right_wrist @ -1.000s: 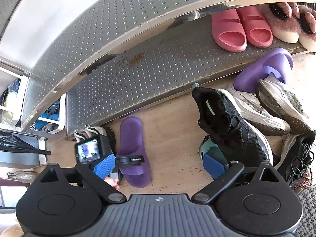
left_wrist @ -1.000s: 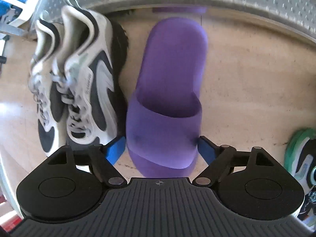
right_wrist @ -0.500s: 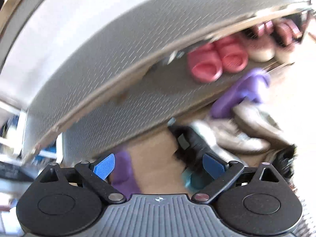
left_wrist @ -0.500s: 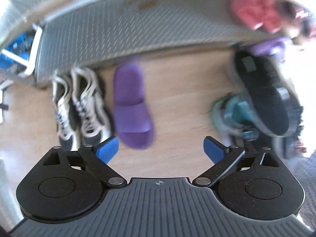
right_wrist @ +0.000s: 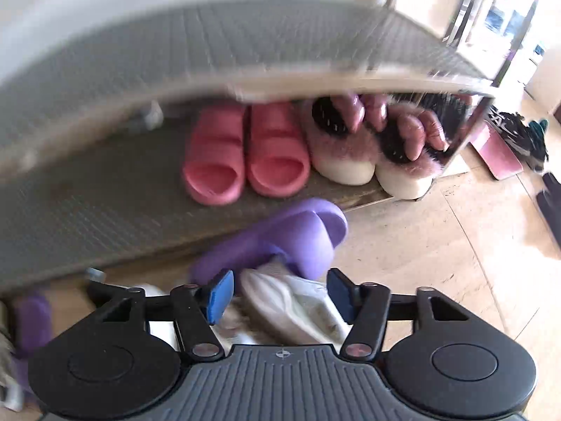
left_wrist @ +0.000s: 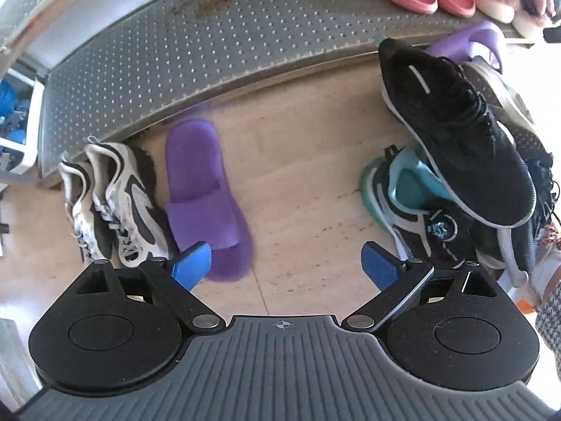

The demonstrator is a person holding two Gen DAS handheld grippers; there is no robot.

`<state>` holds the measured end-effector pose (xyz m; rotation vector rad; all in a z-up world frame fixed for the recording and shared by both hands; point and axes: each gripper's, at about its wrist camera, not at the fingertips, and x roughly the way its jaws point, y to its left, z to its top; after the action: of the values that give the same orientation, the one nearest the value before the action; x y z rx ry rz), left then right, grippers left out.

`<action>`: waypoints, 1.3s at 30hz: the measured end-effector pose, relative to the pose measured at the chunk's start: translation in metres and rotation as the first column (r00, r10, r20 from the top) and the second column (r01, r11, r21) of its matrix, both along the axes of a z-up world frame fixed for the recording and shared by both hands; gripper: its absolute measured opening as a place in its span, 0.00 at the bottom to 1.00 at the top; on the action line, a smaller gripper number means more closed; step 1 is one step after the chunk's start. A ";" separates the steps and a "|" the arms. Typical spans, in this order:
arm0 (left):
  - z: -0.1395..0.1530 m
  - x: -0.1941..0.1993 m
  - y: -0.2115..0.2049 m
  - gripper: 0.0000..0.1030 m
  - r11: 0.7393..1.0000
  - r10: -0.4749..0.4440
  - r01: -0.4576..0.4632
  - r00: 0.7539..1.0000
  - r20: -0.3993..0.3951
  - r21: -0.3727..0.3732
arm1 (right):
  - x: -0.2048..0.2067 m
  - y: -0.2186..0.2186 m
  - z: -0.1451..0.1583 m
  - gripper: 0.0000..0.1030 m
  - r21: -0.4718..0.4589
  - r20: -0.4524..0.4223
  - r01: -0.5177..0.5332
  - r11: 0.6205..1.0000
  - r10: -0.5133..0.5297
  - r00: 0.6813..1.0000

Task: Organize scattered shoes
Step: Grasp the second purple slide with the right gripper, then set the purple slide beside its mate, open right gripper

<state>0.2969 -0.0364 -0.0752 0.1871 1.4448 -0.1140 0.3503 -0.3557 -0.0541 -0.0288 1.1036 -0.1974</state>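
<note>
The left claw (left_wrist: 285,261), wide open and empty, now hangs high above the released purple foam slide (left_wrist: 207,196); the right claw (right_wrist: 278,293), jaws closing, straddles a white mesh sneaker (right_wrist: 298,307) without gripping it.

A smooth purple foam slide (left_wrist: 207,196) lies flat on the beige floor, toe toward the perforated metal shoe rack, just beside a pair of white-and-black lace-up trainers (left_wrist: 112,203) set side by side. Well apart to the right is a heap: a black mesh sneaker with a white sole edge (left_wrist: 466,144) tilted across a teal-and-black sneaker (left_wrist: 417,207), with the second purple slide (right_wrist: 280,238) propped at the rack's edge over a grey-white trainer (right_wrist: 291,308). On the rack's lower shelf stand a pair of pink foam slides (right_wrist: 245,154) and, touching them, a pair of fluffy pink-and-white slippers (right_wrist: 371,144).
</note>
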 end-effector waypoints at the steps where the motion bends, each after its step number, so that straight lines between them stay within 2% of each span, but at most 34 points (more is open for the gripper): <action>1: -0.003 0.002 0.003 0.93 1.000 -0.001 0.001 1.000 -0.009 0.000 | 0.011 -0.004 -0.015 0.56 -0.045 -0.017 -0.025 0.999 0.024 1.000; 2: -0.005 0.003 0.004 0.93 1.000 0.000 0.000 1.000 -0.016 0.010 | 0.019 -0.005 -0.025 0.57 -0.080 -0.030 -0.053 0.995 0.051 0.998; 4: -0.012 0.003 0.008 0.93 0.999 0.000 0.001 1.000 -0.028 0.033 | 0.036 -0.007 -0.051 0.75 -0.143 -0.074 -0.164 0.976 0.154 0.985; 6: -0.017 0.005 0.013 0.93 0.998 0.006 -0.003 0.999 -0.038 0.056 | 0.046 -0.011 -0.070 0.81 -0.172 -0.078 -0.217 0.961 0.207 0.975; 10: -0.025 0.009 0.021 0.93 0.998 0.017 -0.013 0.998 -0.066 0.068 | 0.069 -0.018 -0.106 0.83 -0.174 -0.156 -0.280 0.944 0.255 0.954; 13: -0.029 0.010 0.024 0.93 0.997 0.018 -0.012 0.997 -0.074 0.073 | 0.083 -0.016 -0.121 0.90 -0.185 -0.152 -0.297 0.937 0.272 0.950; 18: -0.033 0.008 0.030 0.93 0.995 0.002 0.006 0.996 -0.085 0.098 | 0.090 -0.009 -0.149 0.84 -0.223 -0.173 -0.300 0.927 0.266 0.948; 19: -0.034 0.008 0.031 0.93 0.995 0.004 0.004 0.996 -0.087 0.101 | 0.088 -0.008 -0.153 0.67 -0.225 -0.160 -0.295 0.928 0.264 0.951; 21: -0.032 0.008 0.034 0.93 0.995 0.008 0.000 0.996 -0.085 0.103 | 0.089 -0.004 -0.150 0.65 -0.221 -0.147 -0.271 0.937 0.243 0.959; 23: -0.025 0.008 0.037 0.93 0.995 0.011 -0.005 0.998 -0.068 0.096 | 0.089 0.004 -0.146 0.63 -0.267 -0.149 -0.269 0.925 0.237 0.960; 25: -0.015 0.008 0.040 0.93 0.997 0.013 -0.010 0.999 -0.040 0.082 | 0.086 0.008 -0.125 0.63 -0.307 -0.066 -0.182 0.934 0.170 0.983; 27: -0.007 0.008 0.043 0.93 0.997 0.019 -0.018 1.000 -0.017 0.075 | 0.084 0.001 -0.096 0.63 -0.282 0.023 -0.047 0.958 0.055 0.998; 28: -0.001 0.008 0.045 0.93 0.997 0.024 -0.024 1.000 0.001 0.070 | 0.081 -0.009 -0.072 0.63 -0.230 0.070 0.062 0.971 -0.048 0.996; 29: 0.006 0.007 0.051 0.93 0.997 0.037 -0.038 0.999 0.022 0.067 | 0.079 -0.016 -0.056 0.63 -0.185 0.088 0.129 0.974 -0.114 0.990; 32: 0.027 0.003 0.068 0.93 0.995 0.076 -0.081 0.994 0.085 0.057 | 0.050 -0.033 0.006 0.63 -0.010 0.100 0.266 0.964 -0.263 0.960; 34: 0.044 -0.001 0.091 0.93 0.988 0.133 -0.143 0.981 0.142 0.060 | 0.030 -0.031 0.040 0.67 0.073 0.070 0.299 0.952 -0.304 0.950; 36: 0.052 -0.004 0.107 0.93 0.981 0.173 -0.184 0.971 0.166 0.056 | 0.002 -0.013 0.068 0.67 0.121 0.028 0.294 0.948 -0.299 0.954; 37: 0.057 -0.006 0.115 0.93 0.977 0.192 -0.205 0.965 0.178 0.054 | -0.015 0.000 0.081 0.66 0.178 0.007 0.272 0.946 -0.277 0.961; 39: 0.067 -0.009 0.135 0.93 0.966 0.242 -0.254 0.950 0.199 0.038 | -0.055 0.034 0.098 0.64 0.369 -0.041 0.227 0.901 -0.228 0.973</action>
<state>0.2882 0.0983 -0.0081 0.0641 1.2672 0.1524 0.2953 -0.3216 0.0441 0.4435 1.1259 -0.1939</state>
